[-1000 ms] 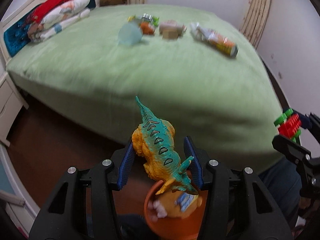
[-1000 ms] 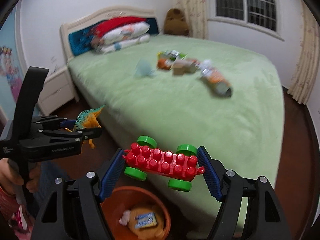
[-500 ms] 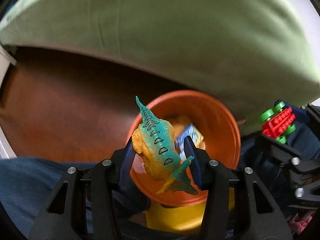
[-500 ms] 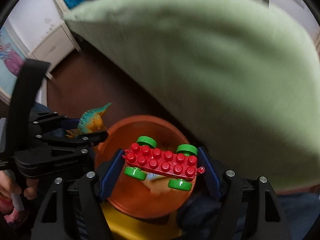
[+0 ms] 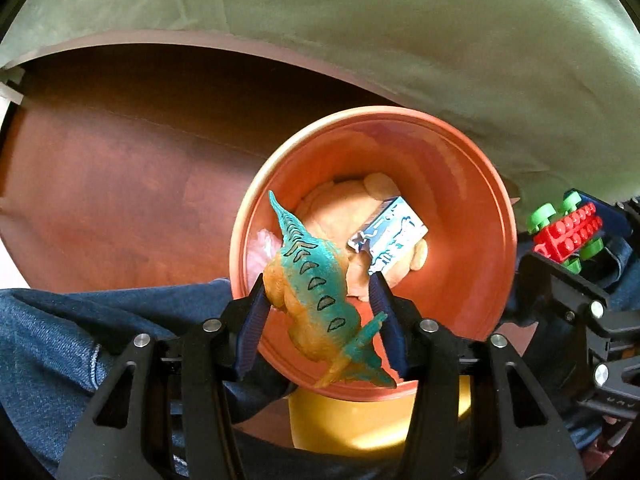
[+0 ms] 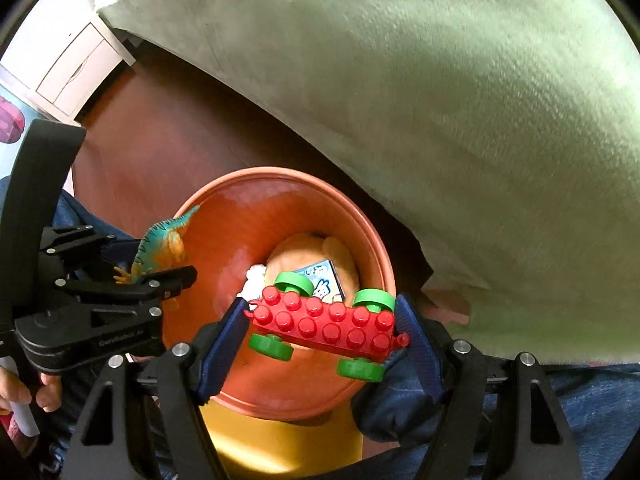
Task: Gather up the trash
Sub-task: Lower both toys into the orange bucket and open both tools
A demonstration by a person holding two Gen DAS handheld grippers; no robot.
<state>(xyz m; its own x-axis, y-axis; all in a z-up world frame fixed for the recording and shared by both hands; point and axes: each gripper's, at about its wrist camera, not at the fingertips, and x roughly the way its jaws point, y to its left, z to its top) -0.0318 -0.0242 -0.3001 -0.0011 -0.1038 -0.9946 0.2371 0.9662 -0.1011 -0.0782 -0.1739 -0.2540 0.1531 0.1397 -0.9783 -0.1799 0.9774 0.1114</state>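
Observation:
My left gripper (image 5: 320, 292) is shut on a teal and orange toy dinosaur (image 5: 316, 280) and holds it over the near rim of an orange bin (image 5: 472, 160). My right gripper (image 6: 324, 320) is shut on a red brick car with green wheels (image 6: 324, 322) over the same bin (image 6: 224, 232). Inside the bin lie a tan plush toy (image 5: 340, 208), a small blue and white carton (image 5: 388, 236) and a crumpled white tissue (image 6: 254, 280). The dinosaur (image 6: 162, 246) and left gripper also show at the left of the right wrist view; the car (image 5: 568, 234) shows at the right of the left wrist view.
The green bed (image 5: 400, 20) overhangs just behind the bin, above a brown wooden floor (image 5: 100, 184). A white nightstand (image 6: 68, 64) stands at the far left. The person's jeans-clad legs (image 5: 60, 328) flank the bin, which sits on a yellow base (image 5: 360, 420).
Both grippers have tilted down from facing the bed top to looking into the bin, and have moved closer over its opening. Each still holds its toy.

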